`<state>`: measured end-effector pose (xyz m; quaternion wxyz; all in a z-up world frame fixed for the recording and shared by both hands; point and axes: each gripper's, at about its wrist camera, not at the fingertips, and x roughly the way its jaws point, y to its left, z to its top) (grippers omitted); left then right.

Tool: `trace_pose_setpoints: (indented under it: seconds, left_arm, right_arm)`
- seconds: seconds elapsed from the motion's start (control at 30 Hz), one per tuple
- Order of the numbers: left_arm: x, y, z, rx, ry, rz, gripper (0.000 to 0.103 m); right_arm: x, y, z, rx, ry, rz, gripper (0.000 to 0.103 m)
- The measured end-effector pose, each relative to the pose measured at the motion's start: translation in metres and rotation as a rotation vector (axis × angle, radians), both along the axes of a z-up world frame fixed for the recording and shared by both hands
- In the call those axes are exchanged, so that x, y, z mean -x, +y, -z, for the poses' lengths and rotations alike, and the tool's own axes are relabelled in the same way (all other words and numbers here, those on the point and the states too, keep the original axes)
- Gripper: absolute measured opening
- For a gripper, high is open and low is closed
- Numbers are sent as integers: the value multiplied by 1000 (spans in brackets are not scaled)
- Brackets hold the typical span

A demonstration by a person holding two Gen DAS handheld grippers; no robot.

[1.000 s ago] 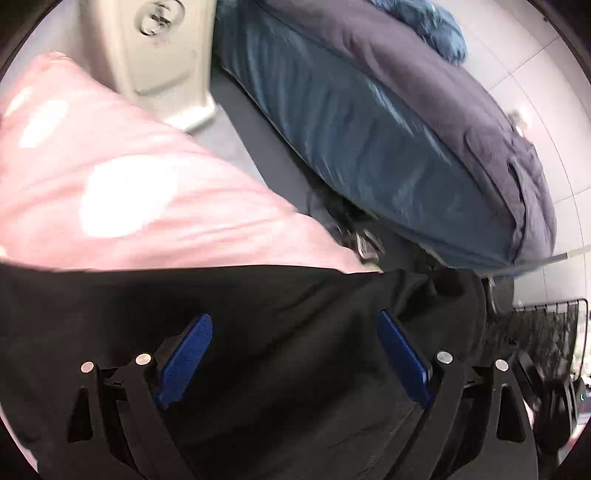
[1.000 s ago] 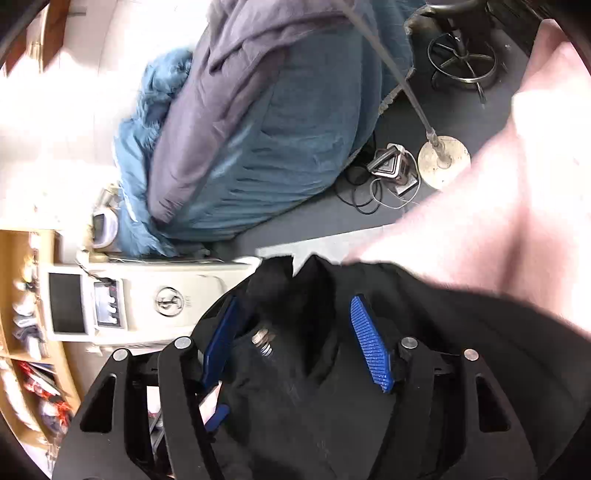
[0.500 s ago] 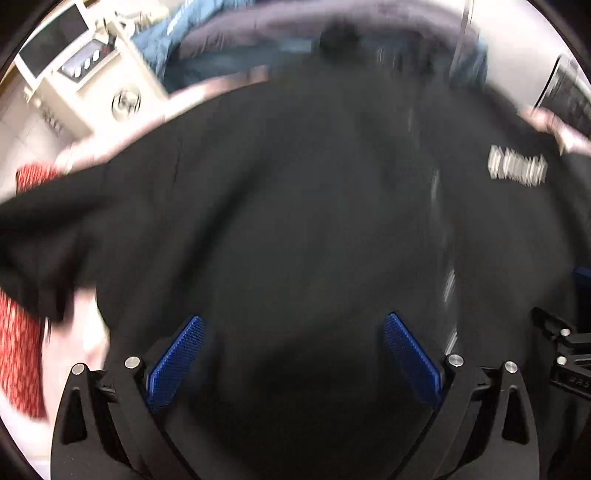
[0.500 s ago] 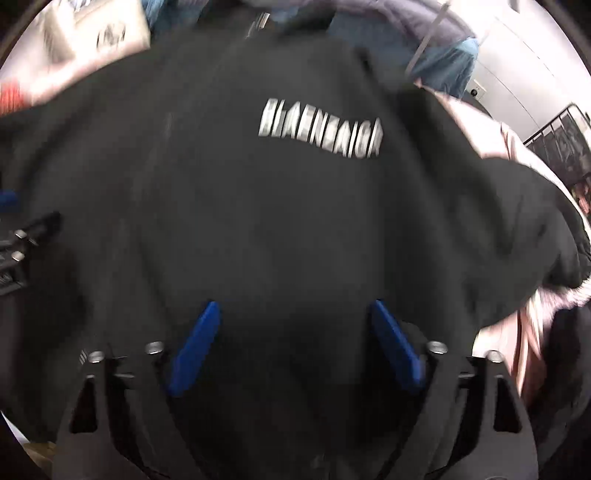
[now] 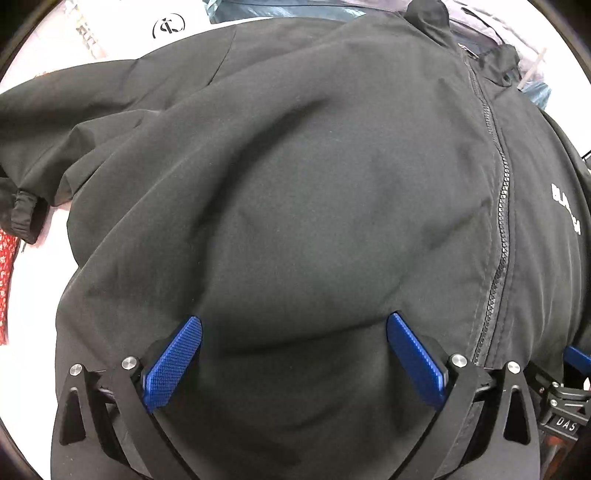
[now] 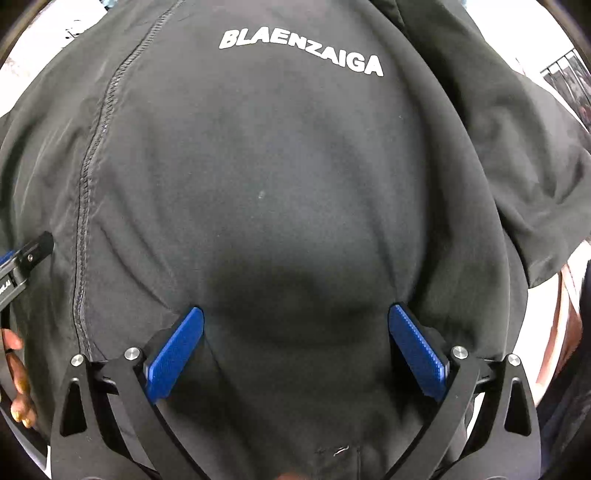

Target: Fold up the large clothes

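A black zip-up jacket (image 5: 314,177) lies spread front-side up across a pale surface (image 5: 29,288), filling almost the whole of both wrist views. Its closed zipper (image 5: 496,206) marks the long axis, running from the hem at the near edge up to the collar (image 5: 436,18) at the far end; in the right wrist view the same line of teeth runs up the left side, with white lettering reading BLAENZAIGA (image 6: 301,51) across the chest to its right. One sleeve (image 5: 59,125) trails off to the left, its elastic cuff (image 5: 24,218) resting on the pale surface next to a strip of red patterned fabric (image 5: 5,280); the other sleeve (image 6: 528,155) slopes away to the right. Beyond the collar, blue-grey bedding (image 5: 280,9) and a white appliance bearing a round emblem (image 5: 168,26) crowd the far edge, and a dark wire rack (image 6: 569,77) shows at far right. The left gripper (image 5: 293,360) hangs just over the left panel of the jacket, its blue pads (image 5: 173,363) spread wide with nothing pinched between them. The right gripper (image 6: 295,354) hangs likewise over the lettered panel, its jaws opening to full width and gripping nothing. Fingers (image 6: 16,384) of the person's hand show at the left edge of the right wrist view.
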<state>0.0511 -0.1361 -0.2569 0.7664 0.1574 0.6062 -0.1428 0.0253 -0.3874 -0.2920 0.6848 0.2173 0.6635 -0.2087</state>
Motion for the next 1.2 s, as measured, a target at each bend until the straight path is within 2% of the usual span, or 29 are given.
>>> trace_pose_setpoints:
  seconds: [0.1,0.17,0.27,0.37,0.43,0.5,0.53,0.6,0.7,0.83,0.9,0.97,1.0,1.07,1.1,1.13,1.17,1.2]
  left_arm:
    - [-6,2,-2,-33,91,10,98]
    - [-11,6,-10,-47,108,0,96]
    - [-8,16,-34,-15,49,-3,96]
    - [11,31,-48,1,62,-4,96]
    - [24,41,-56,6,60,-8,96]
    - [38,50,-61,4,64,3,96]
    - [43,52,-63,-1,68,11,96]
    - [53,54,-65,-8,74,31,96]
    - [63,57,-68,-17,76,51,96]
    - [64,42,-68,-30,85,47,96]
    - [64,27,-67,-32,98,39,96]
    - [68,20,-67,-31,101,38,96]
    - [70,17,-68,-32,97,42,96]
    - [71,11,-69,-36,95,55,96]
    - [70,6,-68,-37,96,63,96]
    - [72,0,-69,-35,97,76,96]
    - [73,-9,-70,-35,96,88,96]
    - [73,-17,-70,-37,96,99,96]
  right_arm:
    - [0,-10,-5,-32,36,-26,98]
    - [10,-22,-28,-37,-35,18,97]
    - [28,-88,-82,19,-193,122,97]
    - [55,-167,-124,98,-261,228,97]
    - [73,-227,-140,104,-280,344,97]
    - [98,-296,-142,97,-270,487,97]
    - [120,-336,-136,89,-238,561,97]
    - [150,-387,-120,64,-168,682,97]
    - [213,-436,-97,-18,-101,867,97]
    - [246,-469,-63,-127,-40,934,97]
    - [251,-472,-48,-181,-42,947,97]
    - [251,-472,-32,-249,-80,948,89]
    - [250,-473,-29,-244,-74,948,78]
    - [248,-471,-33,-165,-17,931,46]
    - [246,-472,-41,-138,-39,917,22]
    - [239,-468,-48,-148,-88,906,18]
    - [234,-467,-65,-173,-199,882,16]
    - [230,-465,-78,-176,-259,861,15]
